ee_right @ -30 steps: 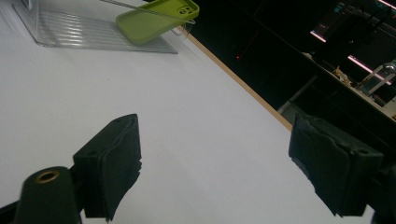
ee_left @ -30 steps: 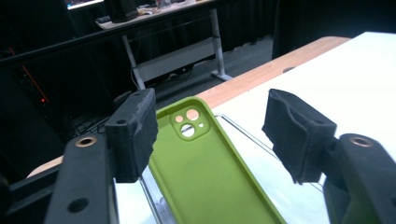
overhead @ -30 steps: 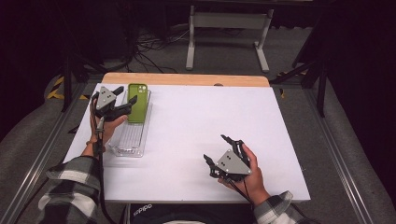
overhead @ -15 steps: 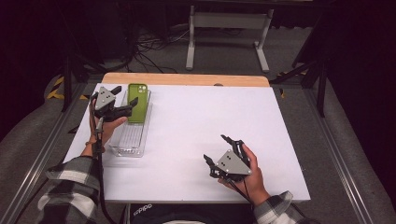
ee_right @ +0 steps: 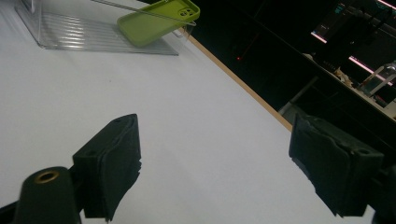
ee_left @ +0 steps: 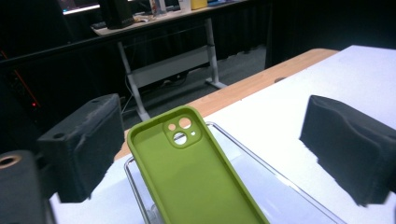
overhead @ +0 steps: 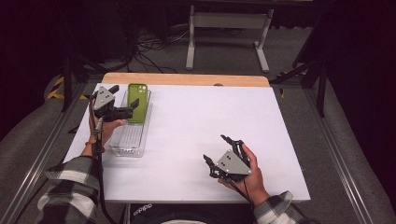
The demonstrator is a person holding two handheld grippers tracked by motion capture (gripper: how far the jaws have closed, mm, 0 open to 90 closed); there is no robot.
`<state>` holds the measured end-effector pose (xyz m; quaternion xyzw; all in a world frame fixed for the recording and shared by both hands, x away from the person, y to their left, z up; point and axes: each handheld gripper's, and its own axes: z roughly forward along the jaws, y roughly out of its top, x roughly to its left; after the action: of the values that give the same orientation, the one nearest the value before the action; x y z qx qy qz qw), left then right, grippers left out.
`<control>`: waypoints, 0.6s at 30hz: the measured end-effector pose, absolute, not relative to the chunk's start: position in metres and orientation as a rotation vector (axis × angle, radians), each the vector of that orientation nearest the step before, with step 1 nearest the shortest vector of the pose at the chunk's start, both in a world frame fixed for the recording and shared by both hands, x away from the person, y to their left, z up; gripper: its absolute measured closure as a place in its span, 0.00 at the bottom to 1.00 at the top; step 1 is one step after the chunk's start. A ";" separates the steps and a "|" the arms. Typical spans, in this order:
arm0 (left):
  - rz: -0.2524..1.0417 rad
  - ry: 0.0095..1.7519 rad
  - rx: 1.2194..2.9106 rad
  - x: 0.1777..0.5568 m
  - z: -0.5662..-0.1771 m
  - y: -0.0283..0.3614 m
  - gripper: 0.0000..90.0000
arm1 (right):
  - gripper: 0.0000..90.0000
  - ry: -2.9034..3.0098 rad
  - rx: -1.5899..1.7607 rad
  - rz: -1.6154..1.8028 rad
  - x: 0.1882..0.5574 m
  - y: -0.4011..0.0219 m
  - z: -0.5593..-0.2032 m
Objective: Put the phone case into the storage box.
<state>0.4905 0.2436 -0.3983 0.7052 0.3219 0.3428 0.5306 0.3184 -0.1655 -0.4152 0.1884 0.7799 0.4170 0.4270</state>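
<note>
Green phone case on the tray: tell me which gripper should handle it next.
Left. The left gripper hangs right at the case, which leans on the clear tray, its jaws just opened with the case between them. The right gripper sits far across the table.

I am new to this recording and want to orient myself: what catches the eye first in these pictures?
The bright green phone case stands out: it leans in the far end of a clear plastic tray at the left side of the white table. The left gripper is at the case; its jaws have just been opening and stand apart from it. The right gripper, open, rests near the front edge.
</note>
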 end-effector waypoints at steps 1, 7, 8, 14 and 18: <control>0.814 0.768 1.679 0.490 -0.398 0.243 0.06 | 0.19 1.948 0.471 1.042 0.318 -0.166 -0.415; 0.804 0.761 1.670 0.488 -0.396 0.245 0.05 | 0.19 1.947 0.474 1.046 0.318 -0.166 -0.415; 0.801 0.759 1.673 0.488 -0.396 0.245 0.05 | 0.19 1.948 0.474 1.045 0.318 -0.166 -0.415; 0.805 0.745 1.684 0.485 -0.395 0.242 0.02 | 0.19 1.947 0.472 1.044 0.318 -0.166 -0.415; 0.807 0.722 1.682 0.481 -0.392 0.241 0.02 | 0.19 1.945 0.472 1.045 0.318 -0.166 -0.414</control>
<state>0.4808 0.2405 -0.3922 0.7076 0.3036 0.3395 0.5403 0.3180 -0.1663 -0.4142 0.1891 0.7787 0.4183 0.4275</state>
